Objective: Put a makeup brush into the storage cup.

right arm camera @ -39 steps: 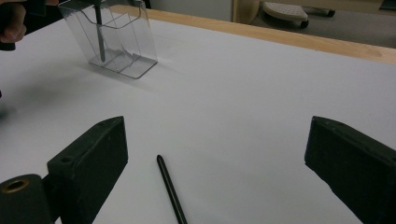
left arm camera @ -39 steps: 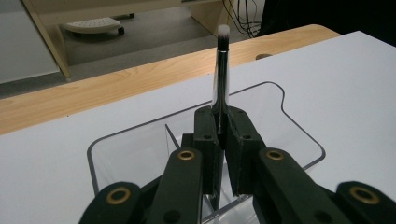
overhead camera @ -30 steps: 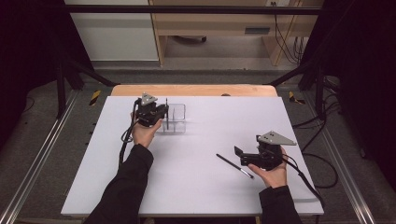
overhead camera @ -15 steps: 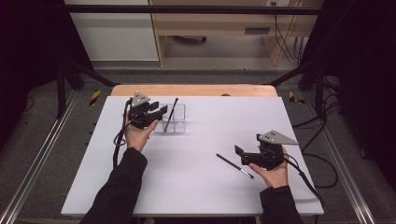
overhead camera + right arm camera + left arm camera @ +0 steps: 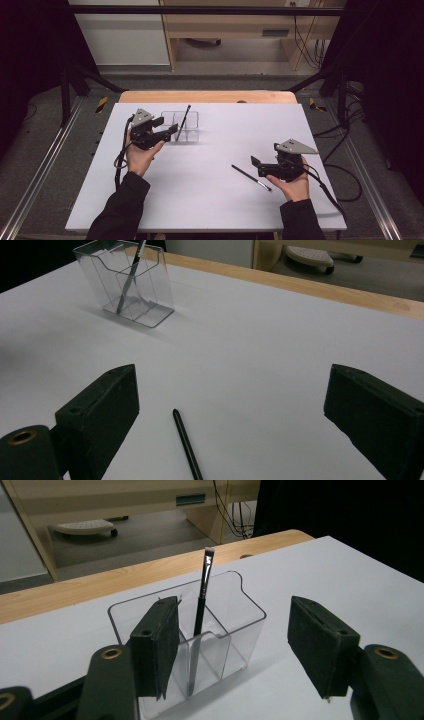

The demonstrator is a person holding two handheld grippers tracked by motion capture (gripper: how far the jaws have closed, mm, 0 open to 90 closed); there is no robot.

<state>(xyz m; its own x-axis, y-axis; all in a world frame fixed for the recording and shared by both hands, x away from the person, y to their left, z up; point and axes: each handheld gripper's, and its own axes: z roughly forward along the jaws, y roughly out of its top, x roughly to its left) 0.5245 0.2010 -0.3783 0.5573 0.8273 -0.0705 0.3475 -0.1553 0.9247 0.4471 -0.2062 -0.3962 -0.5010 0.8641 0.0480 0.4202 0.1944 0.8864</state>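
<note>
Brush one (image 5: pixel 201 611) stands tilted in the clear holder (image 5: pixel 191 135). Your left gripper (image 5: pixel 167 133), just beside it, gapes empty. Brush two (image 5: pixel 251 178) lies by your right gripper (image 5: pixel 257 167), also wide apart. Next, lower it around that brush and squeeze.

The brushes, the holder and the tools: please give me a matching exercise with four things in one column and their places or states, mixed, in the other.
Things:
1. clear holder
2. upright brush
3. second brush
4. right tool

Places or states:
A. lies flat on the white table
B. stands in a compartment, bristles up
C. open, beside the lying brush
D. stands at the far side of the table, by the open left tool

Pairs: 1-D, 2-B, 3-A, 4-C
</note>
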